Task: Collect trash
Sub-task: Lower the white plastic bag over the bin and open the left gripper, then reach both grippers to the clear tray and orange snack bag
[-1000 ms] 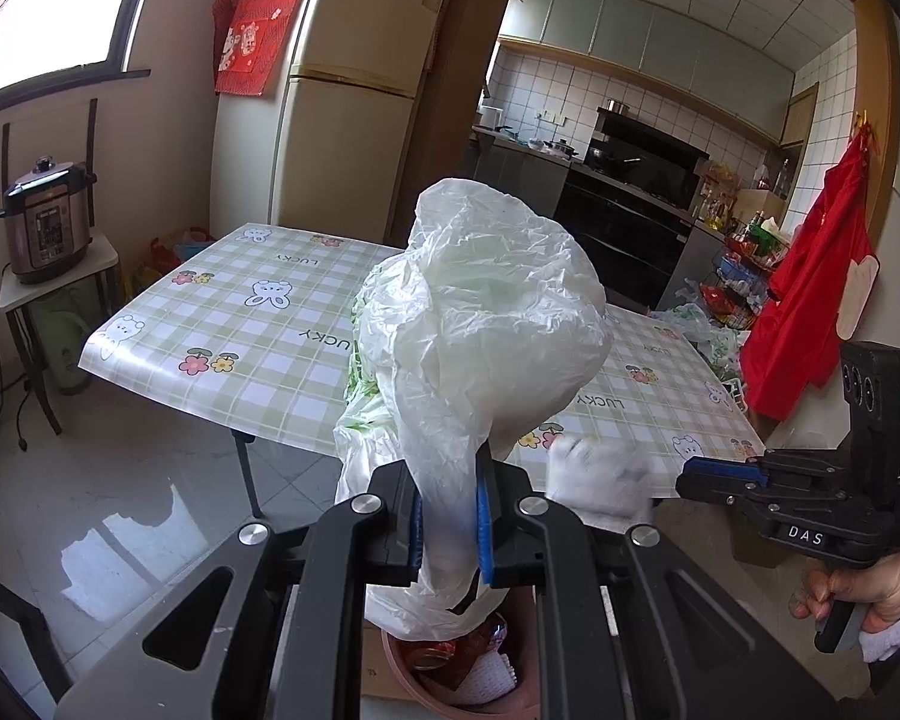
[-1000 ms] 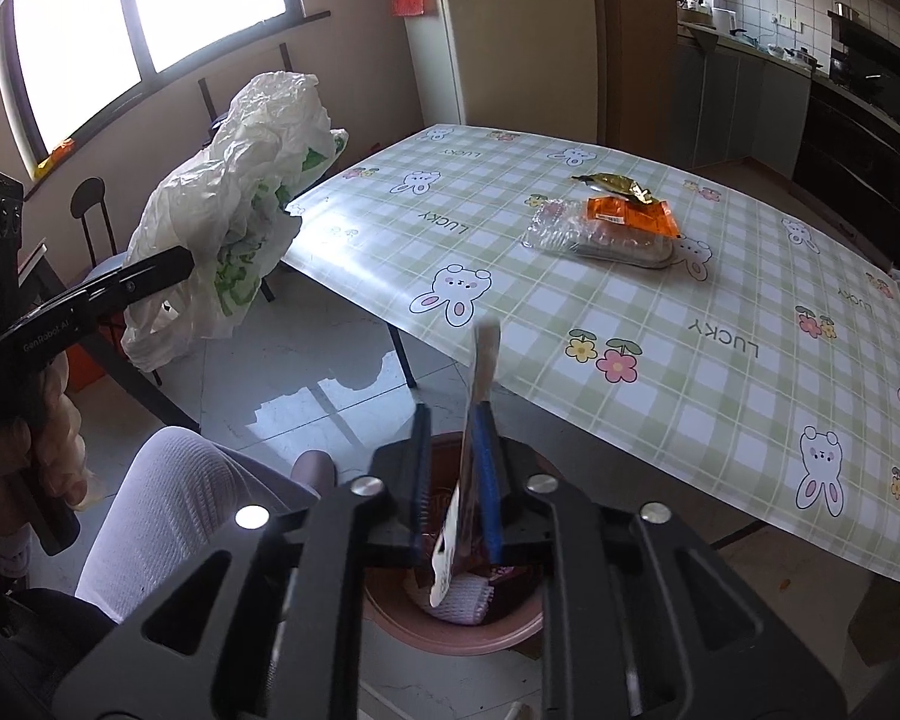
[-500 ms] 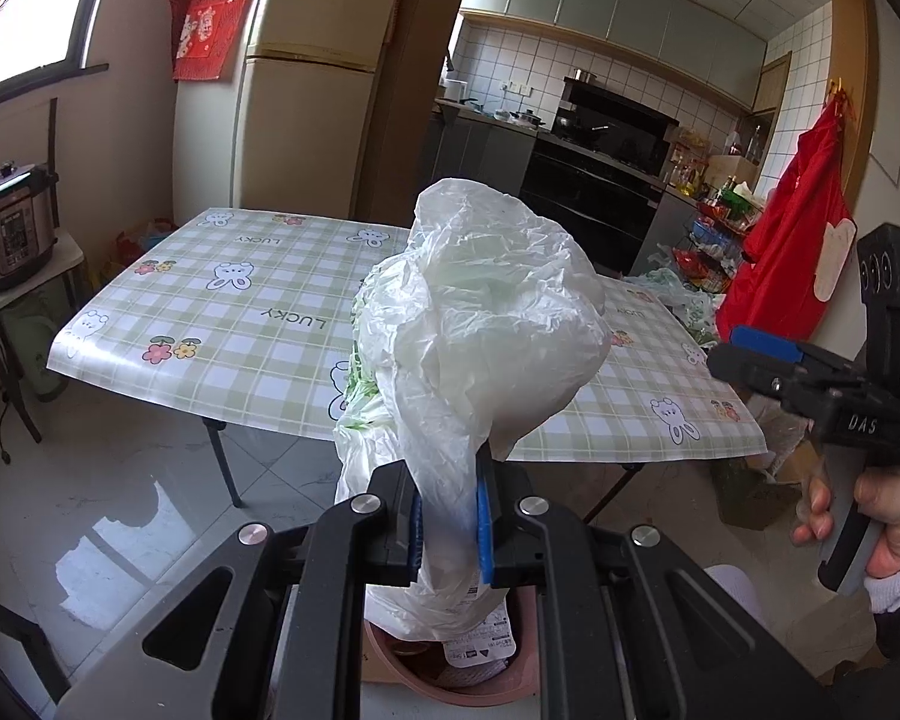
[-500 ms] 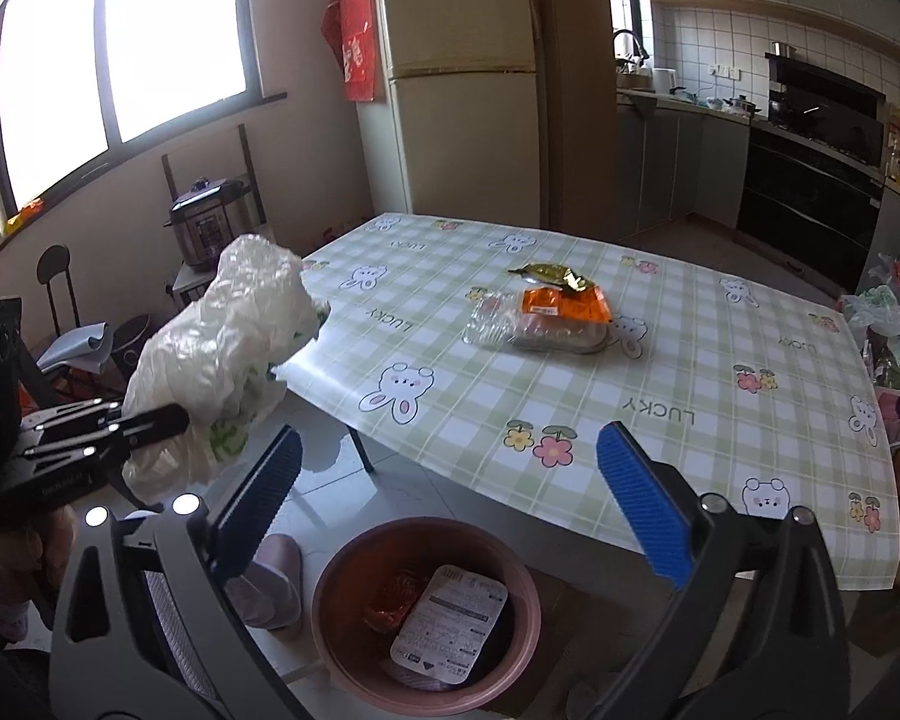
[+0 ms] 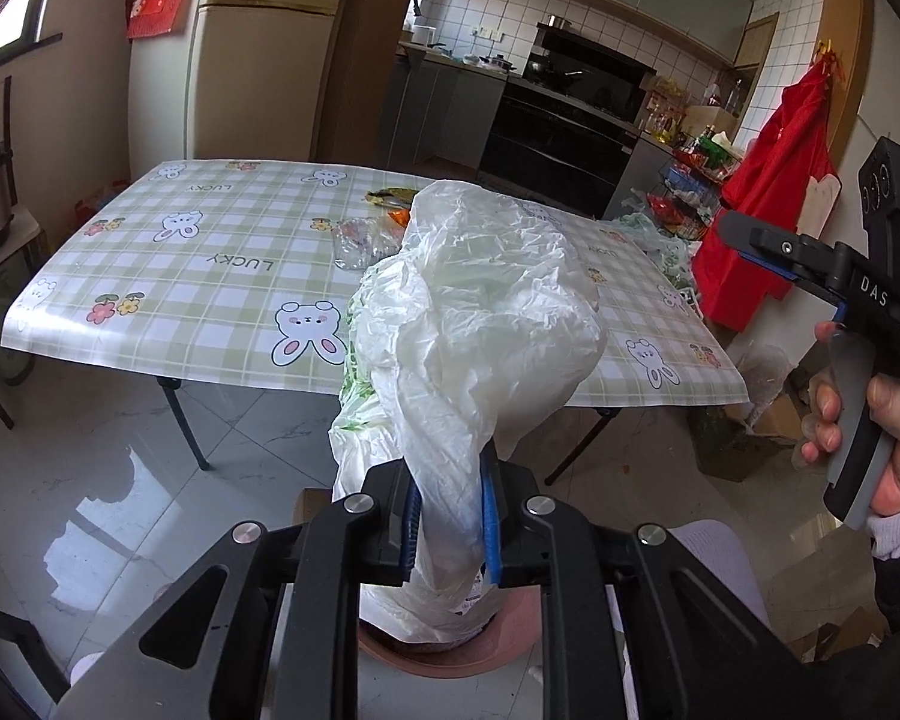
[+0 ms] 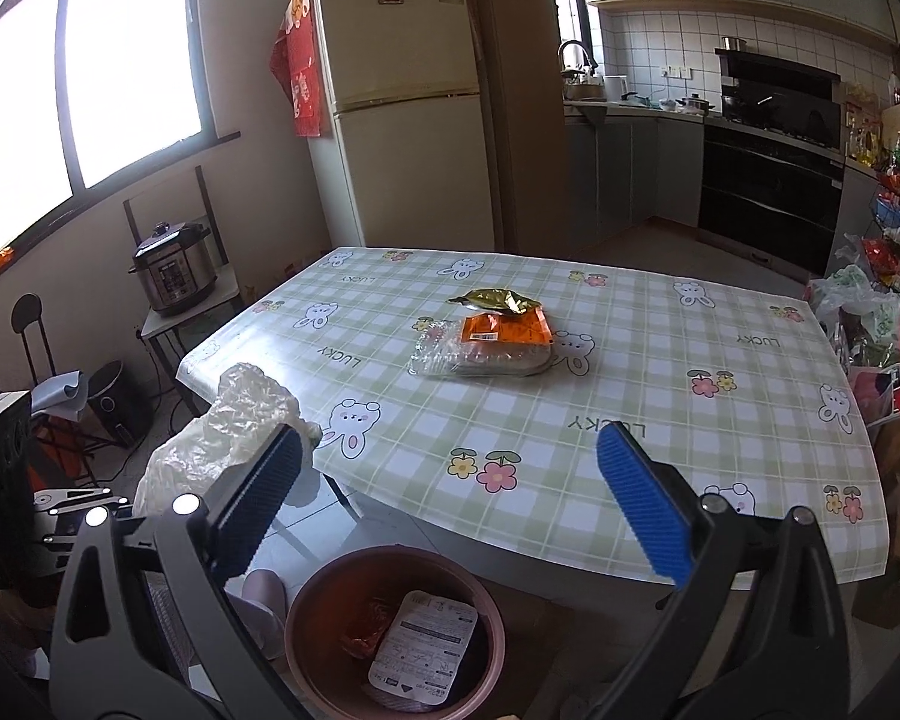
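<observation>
In the left tongs (image 5: pixel 448 525), pinched narrow between blue pads, the twisted neck of a crumpled white plastic bag (image 5: pixel 480 312) with some green print, ballooning upward above the pads and sagging below them. Straight under that sagging end, a round pinkish-brown bin (image 5: pixel 450 663) on the floor; possibly touching the bag's lower folds, though hard to tell behind the tongs' black frame. Beside them the right tongs (image 6: pixel 450 468), spread wide, with nothing between the ribbed blue pads, gripped by the handle in the person's right hand (image 5: pixel 888 420) with a pale cuff at the wrist. Below the right tongs, the same bin seen from above, open-topped, holding a white printed card or label (image 6: pixel 423 654) face up and a crumpled orange-red wrapper (image 6: pixel 366 630) to its left. Just beyond the bin, the near edge of the desk (image 6: pixel 570 420), covered in a green check cloth with rabbits, flowers and the word LUCKY. Near the middle of the desk, a small cluster of trash: a clear plastic tray (image 6: pixel 480 360), an orange packet (image 6: pixel 504 330) lying on top of it, and a gold foil wrapper (image 6: pixel 495 300) touching the packet's far edge. Farther out, a cream fridge (image 6: pixel 402 90) behind the desk, a pressure cooker (image 6: pixel 174 267) on a low stand by the window, dark kitchen units along the back wall, and a red garment (image 5: pixel 768 210) hanging at the right, above bags and boxes on the floor.
</observation>
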Demonstrator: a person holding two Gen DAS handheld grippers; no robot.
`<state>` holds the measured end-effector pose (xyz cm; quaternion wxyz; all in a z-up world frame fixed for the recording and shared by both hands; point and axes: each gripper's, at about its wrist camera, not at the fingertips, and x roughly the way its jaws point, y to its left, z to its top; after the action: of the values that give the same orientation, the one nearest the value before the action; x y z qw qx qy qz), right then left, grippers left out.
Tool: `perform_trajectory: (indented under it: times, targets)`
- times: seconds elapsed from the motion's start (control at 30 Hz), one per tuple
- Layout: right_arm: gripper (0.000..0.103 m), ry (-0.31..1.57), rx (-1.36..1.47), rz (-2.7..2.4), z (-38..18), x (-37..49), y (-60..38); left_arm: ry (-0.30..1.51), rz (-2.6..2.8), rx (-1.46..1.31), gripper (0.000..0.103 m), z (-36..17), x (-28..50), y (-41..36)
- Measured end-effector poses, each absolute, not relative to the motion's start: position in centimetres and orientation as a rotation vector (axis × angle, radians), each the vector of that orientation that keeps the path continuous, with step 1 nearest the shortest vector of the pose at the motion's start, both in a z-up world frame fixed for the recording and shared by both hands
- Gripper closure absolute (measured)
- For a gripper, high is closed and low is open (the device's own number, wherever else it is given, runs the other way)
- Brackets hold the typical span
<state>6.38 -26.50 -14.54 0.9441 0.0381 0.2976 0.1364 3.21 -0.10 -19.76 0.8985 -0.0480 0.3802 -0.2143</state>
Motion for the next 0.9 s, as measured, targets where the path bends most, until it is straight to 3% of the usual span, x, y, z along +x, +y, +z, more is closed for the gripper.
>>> perform_trajectory:
  times: [0.17, 0.23, 0.3, 0.43, 0.53, 0.9]
  targets:
    - [0.006, 0.613, 0.090, 0.269, -14.8, 6.7, -26.7, 0.815, -0.493, -0.082, 0.083, -20.5, 3.2, -1.5]
    - [0.006, 0.615, 0.096, 0.267, -14.9, 6.8, -26.8, 0.825, -0.526, -0.083, 0.069, -20.9, 3.0, -1.9]
    - [0.006, 0.619, 0.096, 0.262, -15.0, 6.9, -26.9, 0.815, -0.527, -0.072, 0.037, -20.9, 2.8, -2.1]
    - [0.006, 0.624, 0.094, 0.262, -15.2, 7.1, -26.8, 0.794, -0.468, -0.084, 0.016, -20.6, 3.2, -1.3]
    - [0.006, 0.631, 0.087, 0.264, -15.3, 7.2, -26.6, 0.785, -0.390, -0.096, 0.010, -20.5, 3.6, -0.1]
    - [0.006, 0.666, 0.054, 0.279, -16.3, 7.8, -25.4, 0.801, -0.201, -0.166, 0.006, -21.0, 5.0, 4.4]
